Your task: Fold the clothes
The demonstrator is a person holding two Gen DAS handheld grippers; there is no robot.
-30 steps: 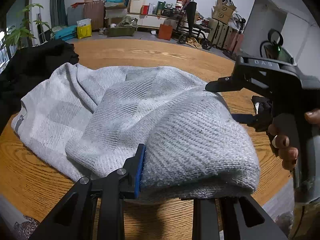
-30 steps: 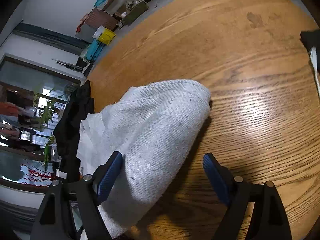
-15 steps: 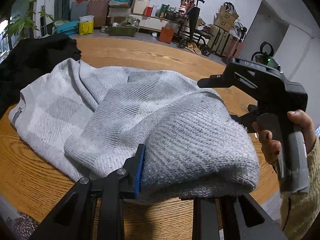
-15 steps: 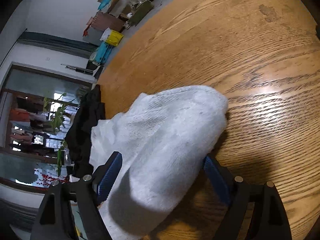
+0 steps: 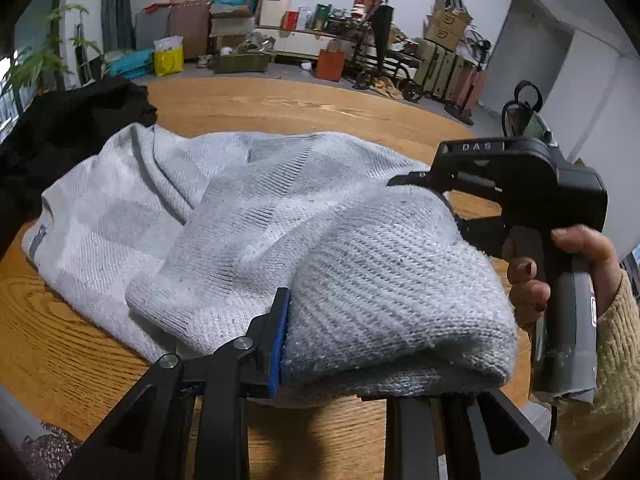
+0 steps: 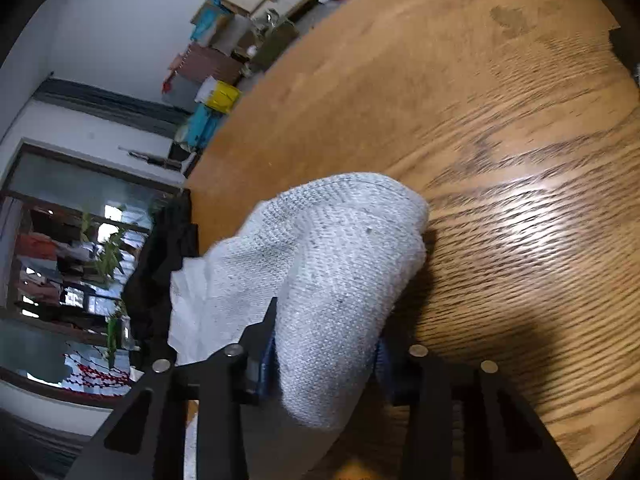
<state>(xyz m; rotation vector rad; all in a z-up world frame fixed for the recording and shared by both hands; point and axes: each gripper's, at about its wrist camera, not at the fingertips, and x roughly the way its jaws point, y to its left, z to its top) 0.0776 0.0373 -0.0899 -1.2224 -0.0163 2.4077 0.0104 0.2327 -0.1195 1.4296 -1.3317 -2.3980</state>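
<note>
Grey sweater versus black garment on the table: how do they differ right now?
The grey sweater is light knit, spread mid-table; the black garment is dark, heaped at the table's far-left edge. The left gripper grips the sweater and the right gripper is closing on it; nothing touches the black garment. Both lie unfolded.

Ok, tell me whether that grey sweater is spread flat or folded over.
Partly folded. The grey sweater has a doubled, rounded edge bunched up near both grippers, while its far part lies spread on the wooden table.

Bare table lies beyond the sweater; black garment blocks the left.
</note>
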